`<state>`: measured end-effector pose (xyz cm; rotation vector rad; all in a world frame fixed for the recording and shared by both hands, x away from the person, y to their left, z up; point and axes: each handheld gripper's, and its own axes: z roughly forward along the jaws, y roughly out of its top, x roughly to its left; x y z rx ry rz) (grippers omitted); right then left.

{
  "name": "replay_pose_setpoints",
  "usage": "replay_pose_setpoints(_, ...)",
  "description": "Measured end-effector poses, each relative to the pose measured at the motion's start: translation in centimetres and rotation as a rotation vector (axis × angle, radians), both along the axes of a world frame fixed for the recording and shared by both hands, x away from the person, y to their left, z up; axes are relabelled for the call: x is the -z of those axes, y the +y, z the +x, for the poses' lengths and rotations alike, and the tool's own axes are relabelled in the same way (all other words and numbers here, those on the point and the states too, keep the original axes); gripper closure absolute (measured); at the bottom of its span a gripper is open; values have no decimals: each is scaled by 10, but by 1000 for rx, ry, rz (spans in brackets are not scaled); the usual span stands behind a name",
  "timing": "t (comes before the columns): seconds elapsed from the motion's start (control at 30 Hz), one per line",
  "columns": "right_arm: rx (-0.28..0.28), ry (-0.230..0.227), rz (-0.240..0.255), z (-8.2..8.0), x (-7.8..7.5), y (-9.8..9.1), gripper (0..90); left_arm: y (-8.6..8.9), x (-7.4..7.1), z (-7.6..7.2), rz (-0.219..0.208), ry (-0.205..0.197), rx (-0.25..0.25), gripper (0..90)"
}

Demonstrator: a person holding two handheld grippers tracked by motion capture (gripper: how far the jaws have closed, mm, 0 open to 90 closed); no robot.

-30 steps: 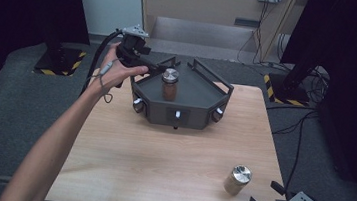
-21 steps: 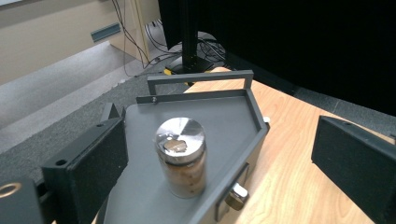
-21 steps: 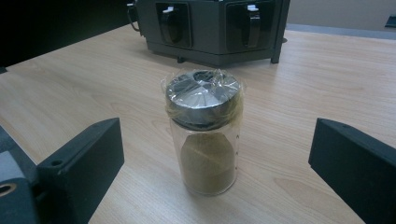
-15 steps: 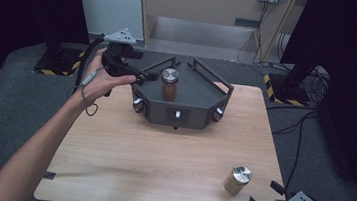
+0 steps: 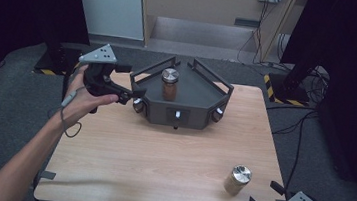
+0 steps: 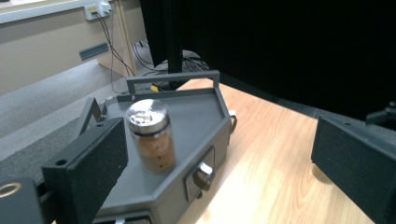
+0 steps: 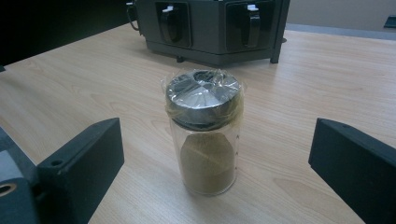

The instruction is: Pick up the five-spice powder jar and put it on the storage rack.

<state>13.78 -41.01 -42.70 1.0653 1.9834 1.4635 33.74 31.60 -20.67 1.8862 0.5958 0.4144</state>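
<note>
Between the wide-open jaws of the right gripper (image 7: 212,172) stands the second spice jar (image 7: 204,130), upright on the table (image 5: 159,164), not yet grasped. Left gripper (image 6: 219,172), jaws apart and empty, faces the first spice jar (image 6: 150,135), already on the grey tray (image 5: 202,90).

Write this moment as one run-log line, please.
left tool: open, beside rack | brown jar: on rack | right tool: open, facing tan jar
</note>
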Motion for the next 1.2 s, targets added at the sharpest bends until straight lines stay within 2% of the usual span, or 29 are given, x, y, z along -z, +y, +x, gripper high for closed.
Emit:
replay_pose_setpoints(0.27,-1,-1,-2,0,0,0,38,3,17,-18,2,-19,9,30)
replay_pose_setpoints(0.37,-1,-2,-2,0,0,0,38,5,24,-23,4,-19,3,30)
replay_pose_setpoints(0.47,-2,-2,-3,0,0,0,38,8,31,-28,-11,-16,-2,30)
replay_pose_setpoints(0.57,-1,-2,-2,0,0,0,38,8,37,-36,-3,-26,-27,32)
replay_pose_setpoints(0.63,-2,-2,-2,0,0,0,38,8,44,-41,-5,-19,-33,32)
replay_pose_setpoints(0.7,-2,-2,-1,0,0,0,38,10,53,-45,-25,-9,-39,32)
replay_pose_setpoints(0.87,-3,-3,-2,0,0,0,38,11,71,-55,-22,4,-57,30)
replay_pose_setpoints(0.97,-4,-3,-2,0,0,0,38,13,83,-60,-46,16,-63,29)
replay_pose_setpoints(1.13,-2,-3,-2,-1,0,0,38,12,100,-74,-39,11,-103,28)
replay_pose_setpoints(1.2,-1,-4,-2,-1,0,1,38,15,109,-80,-58,17,-121,28)
